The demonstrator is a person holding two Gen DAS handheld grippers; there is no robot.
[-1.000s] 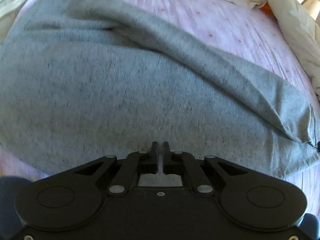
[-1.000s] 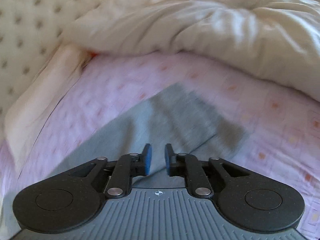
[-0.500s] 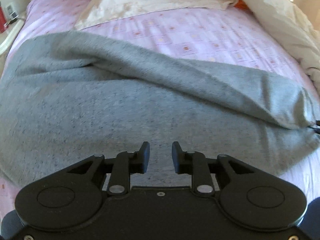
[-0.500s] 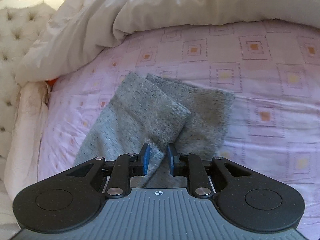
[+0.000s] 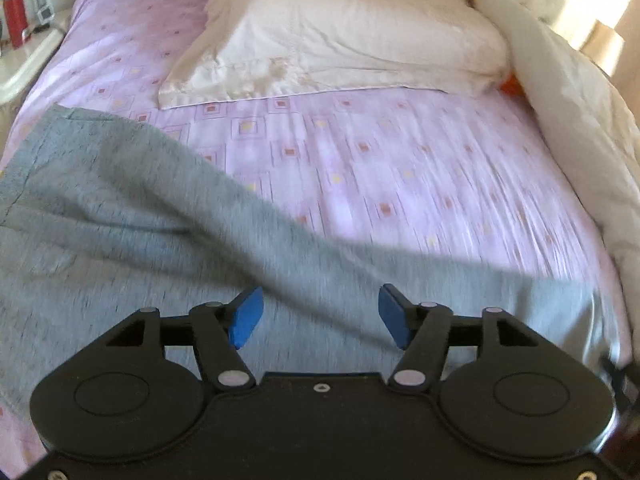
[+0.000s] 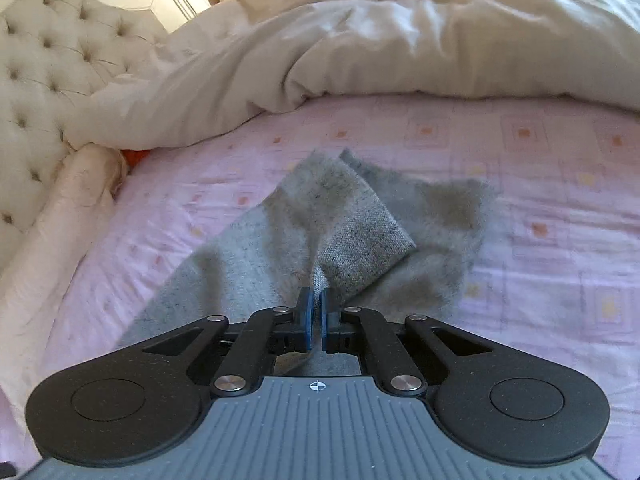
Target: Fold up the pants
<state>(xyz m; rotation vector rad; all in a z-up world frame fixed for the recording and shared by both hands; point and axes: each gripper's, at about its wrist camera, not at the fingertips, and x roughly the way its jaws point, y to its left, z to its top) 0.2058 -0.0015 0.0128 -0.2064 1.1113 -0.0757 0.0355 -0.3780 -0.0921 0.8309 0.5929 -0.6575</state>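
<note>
Lying across the bed (image 5: pixel 400 184), the pants (image 5: pixel 168 248) are grey knit, already doubled leg on leg; waist end at the left, cuffs at the right. Step in hand, by my reading: between the lengthwise fold and the crosswise one.

Left gripper (image 5: pixel 320 314): fingers spread wide, nothing between the blue pads, hovering over the thigh section. No contact visible.

Right gripper (image 6: pixel 315 318): fingers nearly pressed together, narrow gap between pads. Cloth sits just at the tips near the cuffs (image 6: pixel 360 216); cannot tell if a fold is pinched or merely behind them. The two cuffs lie splayed, upper one skewed off the lower.

Next move likely calls for: squaring the cuffs, firm pinch at both ends, then carrying cuffs toward the waist. Risk: soft knit may slide and misalign layers.

Surface: pink sheet with small square print, soft, lightly wrinkled. Room: cream pillow (image 5: pixel 340 40) at the head, rumpled duvet (image 6: pixel 400 40) beside the cuffs, tufted headboard (image 6: pixel 44 72), nightstand with a red can (image 5: pixel 14 14) at far left. Left view is motion-blurred.
</note>
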